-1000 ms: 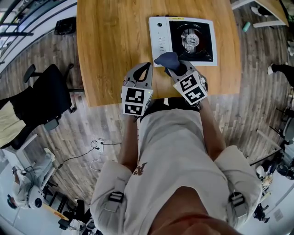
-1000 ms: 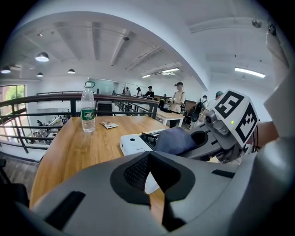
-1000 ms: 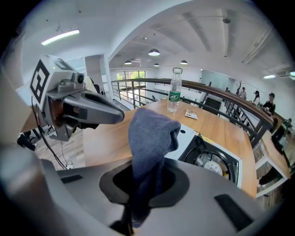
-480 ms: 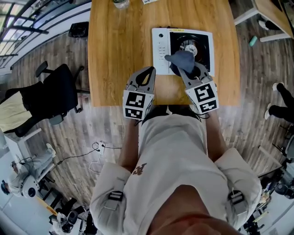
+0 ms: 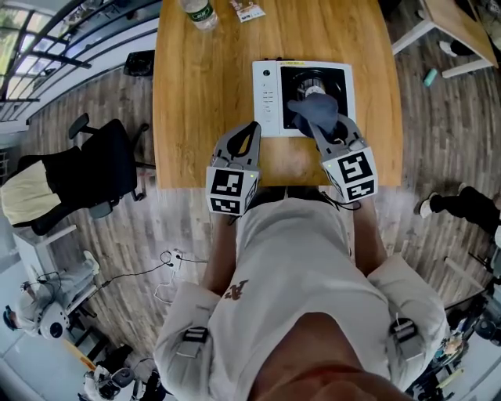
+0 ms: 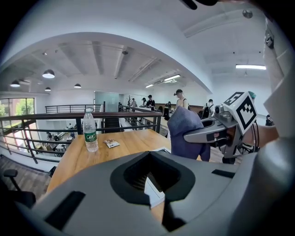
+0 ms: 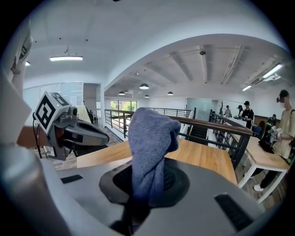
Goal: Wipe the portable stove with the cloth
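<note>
The portable stove [image 5: 268,95] is white with a black burner panel and lies on the wooden table [image 5: 203,86]. My right gripper [image 5: 323,130] is shut on a bunched blue-grey cloth [image 5: 315,111], holding it over the near part of the black panel. Whether the cloth touches the stove cannot be told. In the right gripper view the cloth [image 7: 150,143] stands up out of the jaws. The left gripper view shows the cloth [image 6: 184,133] from the side. My left gripper [image 5: 252,127] is shut and holds nothing, just left of the stove's near corner.
A plastic water bottle [image 5: 197,11] and a small packet [image 5: 249,9] lie at the table's far edge. A black office chair [image 5: 98,168] stands on the floor to the left. A railing [image 6: 55,117] runs behind the table, and people stand far behind it.
My right gripper has carried the cloth from the stove's near-left corner rightward and farther in, over the black panel. The left gripper has stayed by the table's near edge.
</note>
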The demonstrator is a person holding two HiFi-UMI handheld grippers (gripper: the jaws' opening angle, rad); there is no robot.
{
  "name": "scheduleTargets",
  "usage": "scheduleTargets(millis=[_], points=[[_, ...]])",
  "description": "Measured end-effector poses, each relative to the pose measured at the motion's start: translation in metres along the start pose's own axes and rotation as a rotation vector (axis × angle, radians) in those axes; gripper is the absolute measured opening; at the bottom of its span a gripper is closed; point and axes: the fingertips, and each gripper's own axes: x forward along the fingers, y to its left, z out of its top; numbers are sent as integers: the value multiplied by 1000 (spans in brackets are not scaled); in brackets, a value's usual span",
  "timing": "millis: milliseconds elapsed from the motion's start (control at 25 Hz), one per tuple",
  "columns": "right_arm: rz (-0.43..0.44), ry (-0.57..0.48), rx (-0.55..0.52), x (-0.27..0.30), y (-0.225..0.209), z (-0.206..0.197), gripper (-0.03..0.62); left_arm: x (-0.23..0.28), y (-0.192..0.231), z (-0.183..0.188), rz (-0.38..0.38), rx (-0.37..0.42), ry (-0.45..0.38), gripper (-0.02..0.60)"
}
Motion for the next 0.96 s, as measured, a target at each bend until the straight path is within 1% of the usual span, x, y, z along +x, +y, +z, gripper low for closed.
scheduleTargets(millis=[480, 960], points=[[-32, 7, 29, -9, -12, -7, 52, 16, -10, 7, -35, 24, -4, 20], [-51, 15, 36, -7, -8, -10, 52, 18, -10, 6, -64, 32, -4, 20]])
